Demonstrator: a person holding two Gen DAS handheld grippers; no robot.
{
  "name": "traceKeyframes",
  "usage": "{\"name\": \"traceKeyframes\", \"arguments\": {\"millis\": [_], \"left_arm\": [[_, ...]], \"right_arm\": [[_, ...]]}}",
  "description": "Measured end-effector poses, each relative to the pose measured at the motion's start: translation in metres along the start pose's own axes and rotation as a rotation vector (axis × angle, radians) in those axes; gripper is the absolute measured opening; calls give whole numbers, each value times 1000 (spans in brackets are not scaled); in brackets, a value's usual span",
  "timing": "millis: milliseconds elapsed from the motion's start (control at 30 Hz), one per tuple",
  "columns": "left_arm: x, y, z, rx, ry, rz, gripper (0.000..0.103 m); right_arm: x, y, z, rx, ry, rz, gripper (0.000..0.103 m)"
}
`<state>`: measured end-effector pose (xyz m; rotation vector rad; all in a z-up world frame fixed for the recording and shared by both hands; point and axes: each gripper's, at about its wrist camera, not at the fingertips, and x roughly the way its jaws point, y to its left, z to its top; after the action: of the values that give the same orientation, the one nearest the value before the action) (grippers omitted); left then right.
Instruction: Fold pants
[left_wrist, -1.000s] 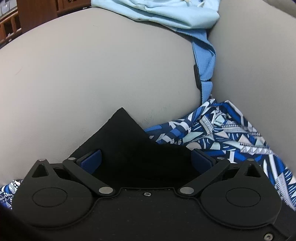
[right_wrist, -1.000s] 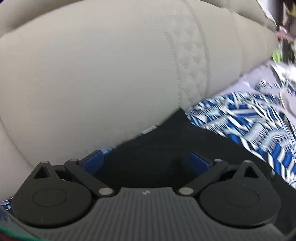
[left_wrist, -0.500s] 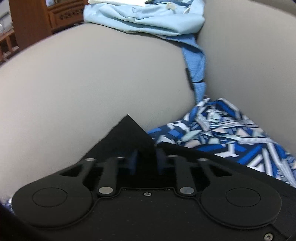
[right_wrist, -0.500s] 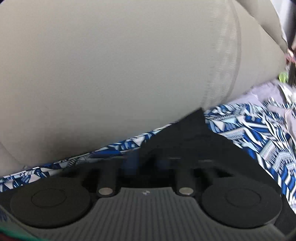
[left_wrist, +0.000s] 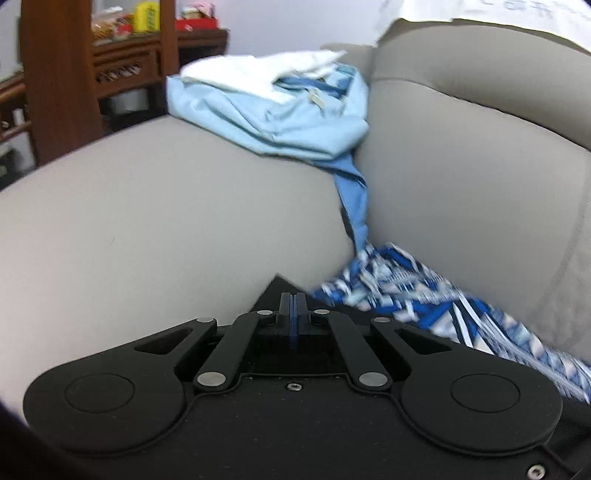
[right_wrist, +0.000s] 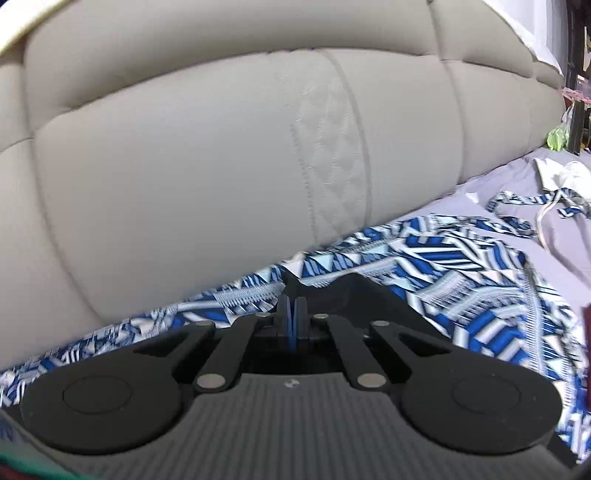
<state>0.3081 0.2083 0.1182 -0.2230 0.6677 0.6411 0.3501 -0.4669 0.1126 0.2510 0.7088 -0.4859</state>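
Note:
The pants are black; only a pointed corner (left_wrist: 274, 291) shows in the left wrist view, sticking out past my left gripper (left_wrist: 293, 301), which is shut on that corner. In the right wrist view another corner and a wider fold of the black pants (right_wrist: 364, 297) run off to the right. My right gripper (right_wrist: 291, 302) is shut on this part. Both corners are held up off the sofa seat. The gripper bodies hide the rest of the pants.
A blue-and-white patterned cloth (right_wrist: 461, 266) covers the seat below. The beige sofa armrest (left_wrist: 166, 206) carries a pile of light blue and white clothes (left_wrist: 288, 114). The padded backrest (right_wrist: 184, 166) rises close ahead. A wooden shelf (left_wrist: 62, 74) stands far left.
Both grippers went from open around the black fabric to shut on it. Both then rose with it, so more of the sofa and room shows.

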Motion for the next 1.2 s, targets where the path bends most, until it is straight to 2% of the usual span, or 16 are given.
{"name": "traceKeyframes", "arguments": {"millis": [100, 133, 167, 267, 367, 533, 633, 700, 767, 833, 867, 900, 967, 1000, 1100, 1200], "left_arm": [[-9, 14, -7, -17, 79, -164, 12], [-10, 17, -9, -32, 106, -198, 25], [-9, 19, -11, -47, 126, -225, 45], [-8, 16, -13, -50, 110, -226, 65], [1, 6, -9, -59, 122, -205, 82], [43, -17, 7, -171, 203, -145, 91], [77, -39, 9, -180, 239, -47, 94], [101, -54, 7, -164, 272, 16, 95], [128, -64, 2, -159, 319, 74, 99], [148, -69, -3, -166, 358, 121, 103], [150, -71, -4, -156, 333, 137, 100], [148, -71, -4, -149, 310, 138, 89], [136, -71, -4, -124, 251, 145, 18], [131, -69, -4, -105, 246, 115, 9], [108, -49, -6, -149, 222, 13, 5], [80, -33, -6, -165, 190, -30, 4]], "right_arm": [[-26, -24, -13, 15, -4, 21, 2], [-37, -31, -19, 16, -8, 21, 2], [-47, -38, -25, 1, -25, -6, 2], [-68, -59, -45, -55, -57, -56, 2], [-75, -81, -62, -13, -9, -9, 2], [-62, -90, -82, 13, 60, 60, 4], [-52, -85, -87, 22, 68, 87, 9], [-48, -75, -89, 14, 59, 106, 23], [-45, -69, -92, 8, 49, 128, 25], [-42, -63, -95, 22, 40, 148, 42], [-41, -60, -98, 40, 30, 163, 46], [-40, -57, -100, 55, 25, 177, 49], [-37, -49, -106, 78, 13, 202, 49], [-35, -44, -108, 75, 22, 218, 50], [-41, -31, -111, 38, 26, 258, 57], [-52, -22, -112, 43, 13, 313, 61]]}}
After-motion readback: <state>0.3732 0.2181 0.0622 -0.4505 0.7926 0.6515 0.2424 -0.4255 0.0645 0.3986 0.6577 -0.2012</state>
